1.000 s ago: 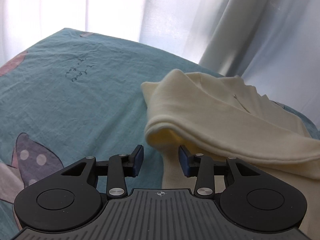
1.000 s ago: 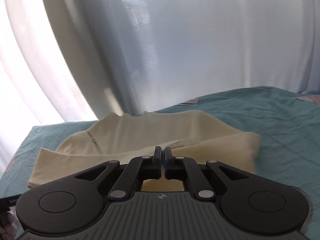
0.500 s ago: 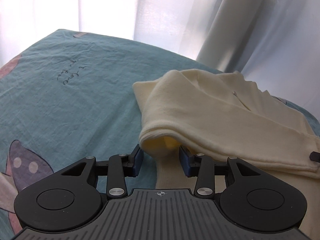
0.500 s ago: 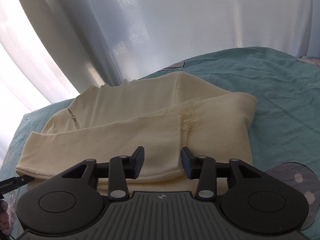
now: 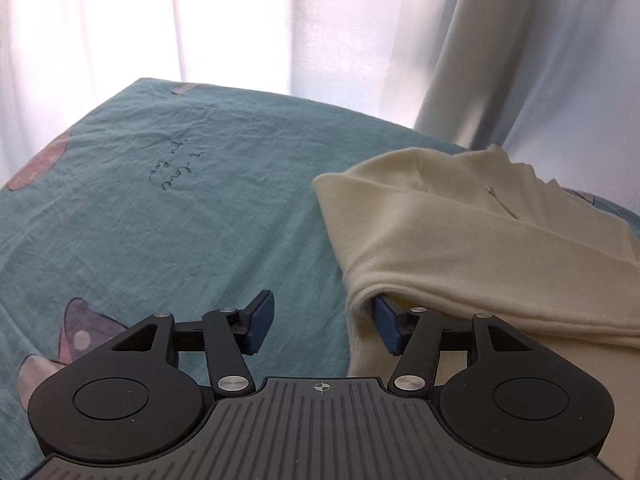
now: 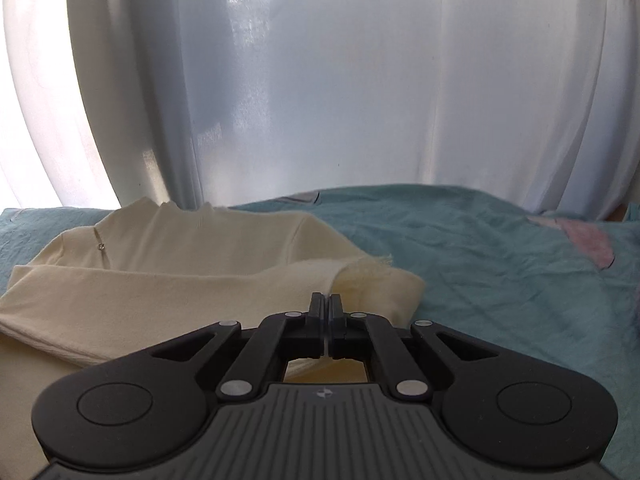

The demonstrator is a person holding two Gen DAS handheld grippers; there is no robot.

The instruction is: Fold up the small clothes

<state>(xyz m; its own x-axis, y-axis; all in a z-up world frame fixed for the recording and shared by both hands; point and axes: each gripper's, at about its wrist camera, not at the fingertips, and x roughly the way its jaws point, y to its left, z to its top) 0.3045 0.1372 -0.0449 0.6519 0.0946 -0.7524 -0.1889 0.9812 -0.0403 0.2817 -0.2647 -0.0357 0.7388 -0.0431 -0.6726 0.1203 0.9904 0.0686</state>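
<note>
Left wrist view: your left gripper is spread wide, its right finger tucked under the cream top's folded edge at lower right. Right wrist view: your right gripper is clenched, seemingly empty; the top stretches leftward on the teal sheet.

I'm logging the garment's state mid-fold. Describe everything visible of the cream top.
The cream top is a soft knit with a small metal stud near its raised collar. It lies partly folded on the teal bedsheet, one sleeve laid across the body. The left tongs are open, one pad tucked under the folded edge. The right tongs are shut by a frayed seam; whether they pinch fabric cannot be told.
</note>
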